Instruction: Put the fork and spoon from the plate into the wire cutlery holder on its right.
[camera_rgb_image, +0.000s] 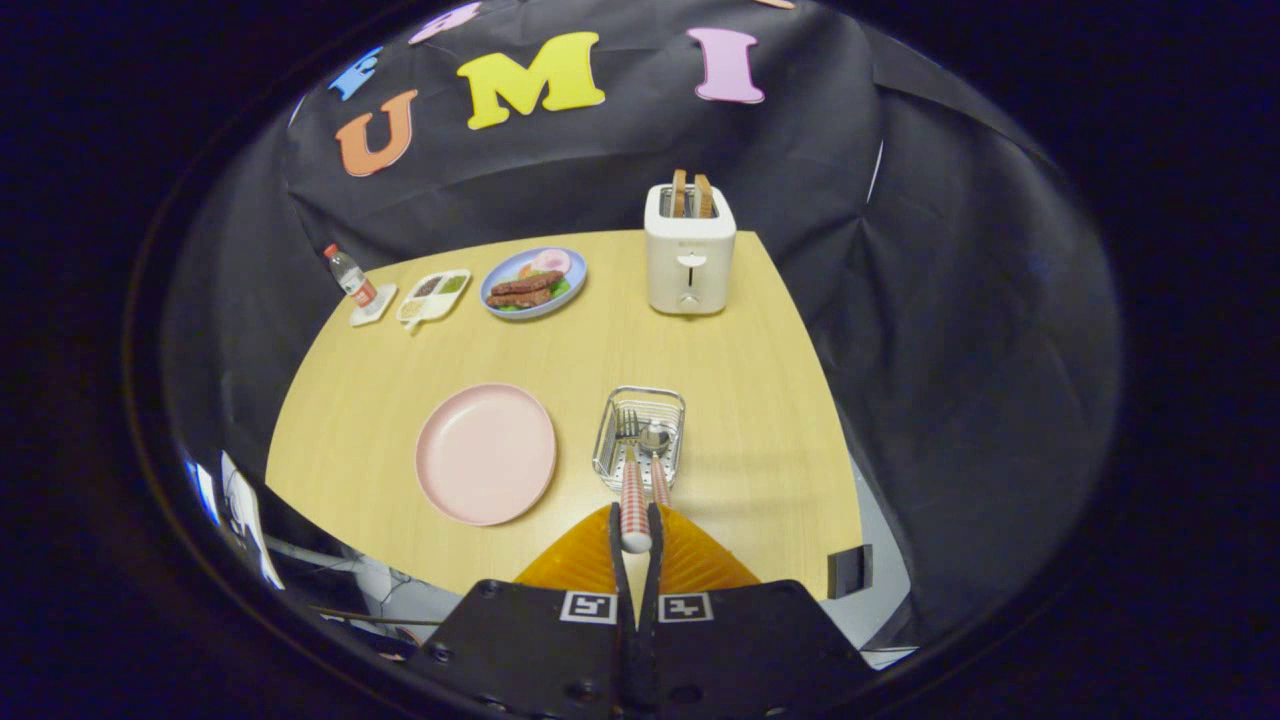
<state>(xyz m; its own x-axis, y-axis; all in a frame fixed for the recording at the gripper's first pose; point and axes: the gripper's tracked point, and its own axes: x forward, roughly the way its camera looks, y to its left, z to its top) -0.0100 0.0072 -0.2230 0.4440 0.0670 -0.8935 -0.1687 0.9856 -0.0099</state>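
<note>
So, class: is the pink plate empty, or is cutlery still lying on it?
Empty: the pink plate is bare. Fork and spoon sit in the wire holder, the hand-held gripper shut on one handle.

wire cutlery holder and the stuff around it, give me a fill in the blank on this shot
1. The pink plate left of the wire cutlery holder is ____.
2. The hand-held gripper is shut on a handle with a red-and-white ____ pattern.
3. The fork head and the spoon bowl both lie inside the ____.
4. The white toaster beyond the holder has ____ slices of bread sticking up.

Missing words: empty; checked; holder; two
</note>
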